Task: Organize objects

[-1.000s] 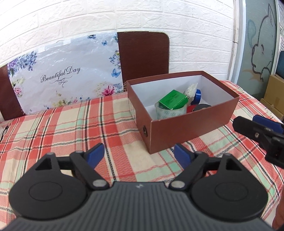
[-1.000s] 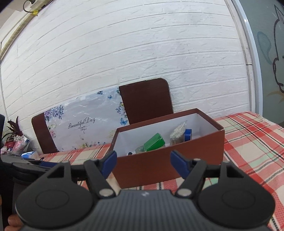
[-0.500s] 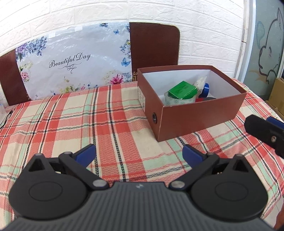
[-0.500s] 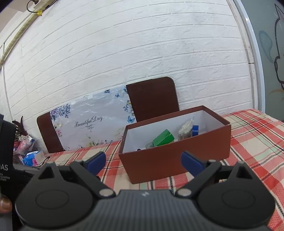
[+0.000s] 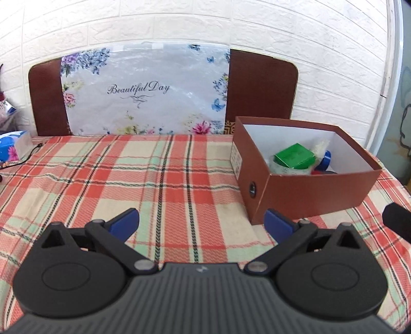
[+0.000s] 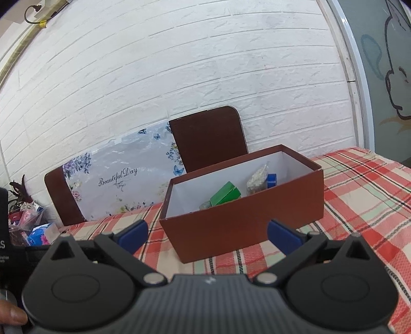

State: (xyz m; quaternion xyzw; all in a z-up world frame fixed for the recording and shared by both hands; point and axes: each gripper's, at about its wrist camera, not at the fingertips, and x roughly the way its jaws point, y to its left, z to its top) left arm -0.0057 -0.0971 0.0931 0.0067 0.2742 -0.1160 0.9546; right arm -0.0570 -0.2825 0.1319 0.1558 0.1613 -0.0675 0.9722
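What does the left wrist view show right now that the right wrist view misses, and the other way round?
Only the left wrist view shows the box's end panel with its round eyelet, the tape roll under the green box, and something red and dark at the box floor.

Only the right wrist view shows the wall cable up high and the clutter left of the table.

Both show the brown box holding the green box, the blue item and the clear bag, the plaid tablecloth, the floral mat, the tissue pack, and open, empty jaws.

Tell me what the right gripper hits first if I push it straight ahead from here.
Most likely the near long wall of the brown box: it fills the gap ahead of the open right gripper. Depth is unclear.
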